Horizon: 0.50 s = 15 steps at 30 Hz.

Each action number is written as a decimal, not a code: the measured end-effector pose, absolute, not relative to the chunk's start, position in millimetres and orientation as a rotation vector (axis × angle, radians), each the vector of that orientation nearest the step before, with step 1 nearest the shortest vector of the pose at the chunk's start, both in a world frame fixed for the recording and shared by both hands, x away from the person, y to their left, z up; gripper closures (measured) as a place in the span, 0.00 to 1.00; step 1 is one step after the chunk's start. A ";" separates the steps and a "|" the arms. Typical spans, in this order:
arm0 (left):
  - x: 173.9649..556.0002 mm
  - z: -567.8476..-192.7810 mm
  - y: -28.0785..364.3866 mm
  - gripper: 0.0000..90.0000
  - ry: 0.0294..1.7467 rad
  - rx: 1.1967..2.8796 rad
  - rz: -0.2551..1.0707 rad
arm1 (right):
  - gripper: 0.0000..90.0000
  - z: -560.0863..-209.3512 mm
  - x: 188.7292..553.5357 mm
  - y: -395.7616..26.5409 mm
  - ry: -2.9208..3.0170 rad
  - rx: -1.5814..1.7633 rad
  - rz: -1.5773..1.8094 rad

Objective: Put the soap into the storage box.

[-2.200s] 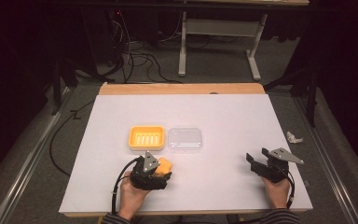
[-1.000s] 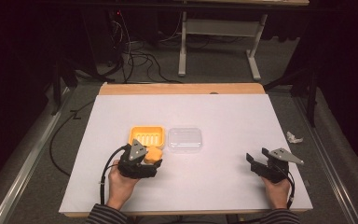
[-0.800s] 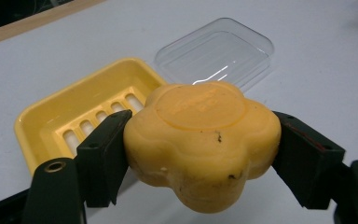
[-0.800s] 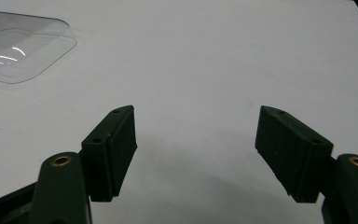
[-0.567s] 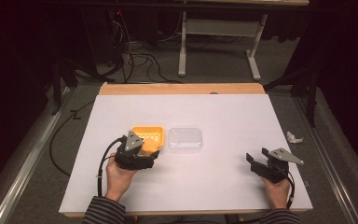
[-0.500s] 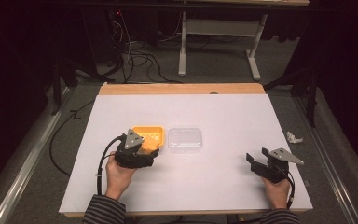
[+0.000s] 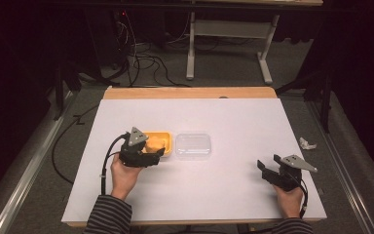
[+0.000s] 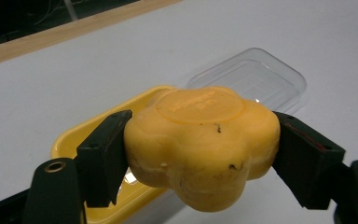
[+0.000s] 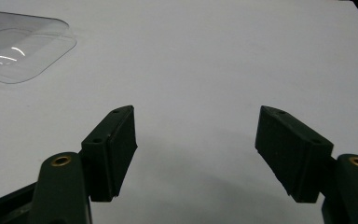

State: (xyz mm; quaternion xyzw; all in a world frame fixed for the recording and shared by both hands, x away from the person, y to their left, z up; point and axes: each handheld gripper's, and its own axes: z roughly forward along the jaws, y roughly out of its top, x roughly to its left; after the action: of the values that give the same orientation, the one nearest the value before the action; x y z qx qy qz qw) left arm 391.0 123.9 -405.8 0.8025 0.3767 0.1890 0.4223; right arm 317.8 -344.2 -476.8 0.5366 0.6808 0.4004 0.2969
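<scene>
1. The left gripper has its fingers clamped on a yellow flower-shaped soap bar, one pad on each side; the bar is lifted clear of the table.
2. About two seconds ago this gripper and its bar were low and near the front of the table, below the containers. Since then it has travelled up and leftward, and it now hangs at the front edge of the yellow soap dish.
3. In the left gripper view the bar sits above the dish's near rim, with the open dish showing behind and under it; the bar is not yet inside.
4. The clear plastic lid lies flat just to the right of the dish, apparently touching its side, and has not shifted across the frames.
5. The right gripper has stayed parked near the table's front right, its fingers spread wide with nothing between them.
6. My reading: the carry is nearly done, and the likely aim is to set the bar in the dish, with the lid perhaps to follow. Lowering it squarely matters, since the bar nearly spans the dish.
</scene>
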 end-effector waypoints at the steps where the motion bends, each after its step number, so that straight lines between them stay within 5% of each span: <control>1: 392.6 -406.3 124.5 0.29 0.949 2.007 0.474 | 0.33 -476.8 317.7 -344.2 1.810 1.427 1.065; 15: 413.4 -413.8 129.9 0.29 1.021 2.026 0.535 | 0.33 -476.8 317.9 -344.8 1.811 1.428 1.069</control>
State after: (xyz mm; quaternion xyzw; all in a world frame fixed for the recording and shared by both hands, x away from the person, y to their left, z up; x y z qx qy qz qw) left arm 413.4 129.9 -413.8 0.7988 0.4025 0.2109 0.3942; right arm 317.9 -344.8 -476.8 0.5368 0.6806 0.4017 0.2955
